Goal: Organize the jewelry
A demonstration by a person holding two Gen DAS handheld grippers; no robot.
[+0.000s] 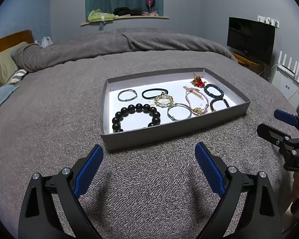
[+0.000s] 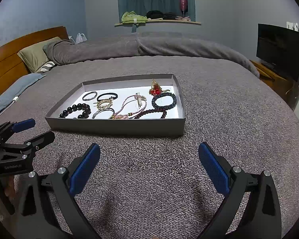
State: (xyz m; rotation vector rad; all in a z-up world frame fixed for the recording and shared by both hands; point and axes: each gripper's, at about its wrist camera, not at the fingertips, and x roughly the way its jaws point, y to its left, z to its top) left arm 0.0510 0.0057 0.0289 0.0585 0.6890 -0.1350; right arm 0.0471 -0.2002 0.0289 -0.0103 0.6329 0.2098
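Both grippers are hovering low over the grey knitted bedspread (image 1: 49,103), the left gripper (image 1: 149,159) and the right gripper (image 2: 149,159) each spreading its blue-padded fingers wide, holding nothing. Just ahead of the fingertips, the shallow grey cardboard tray (image 1: 169,131) is keeping the jewelry — a chunky black bead bracelet (image 1: 136,117), thin wire bangles, a pink cord bracelet (image 2: 129,107). Light, slippery, tangle-prone pieces; pinching across one strand looks best, the tray's near wall getting in the way.
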